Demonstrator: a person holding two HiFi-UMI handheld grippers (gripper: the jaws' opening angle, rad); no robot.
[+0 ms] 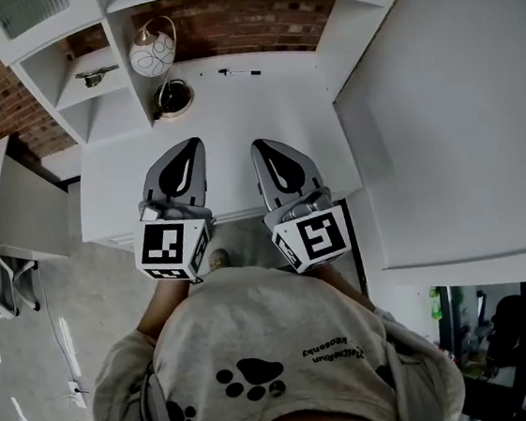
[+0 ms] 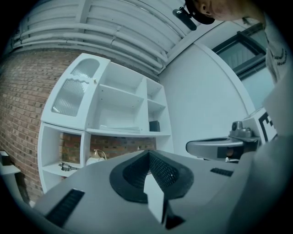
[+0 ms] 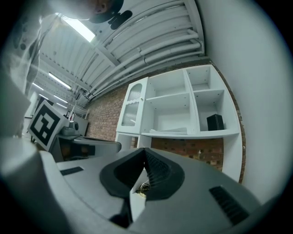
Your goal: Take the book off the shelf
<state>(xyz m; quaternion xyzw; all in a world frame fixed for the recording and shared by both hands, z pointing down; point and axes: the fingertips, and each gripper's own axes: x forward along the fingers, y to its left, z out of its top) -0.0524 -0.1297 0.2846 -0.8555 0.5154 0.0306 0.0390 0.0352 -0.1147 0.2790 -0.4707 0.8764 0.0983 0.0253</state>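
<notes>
A thin white book (image 2: 120, 128) lies flat on the middle shelf of the white shelf unit (image 2: 114, 91); the right gripper view shows the same book (image 3: 171, 130). My left gripper (image 1: 190, 147) and right gripper (image 1: 261, 146) hover side by side over the white desk (image 1: 233, 114), pointing toward the shelves and well short of them. Both are shut with nothing between their jaws. Along its own jaws, the left gripper (image 2: 149, 153) faces the unit's lower niches, while the right gripper (image 3: 145, 151) faces the brick-backed niche.
A black box (image 3: 214, 122) stands in the compartment to the right of the book. On the desk are a white globe lamp (image 1: 152, 52), a round dish (image 1: 174, 99) and a pen (image 1: 240, 71). A white panel (image 1: 459, 107) stands to the right.
</notes>
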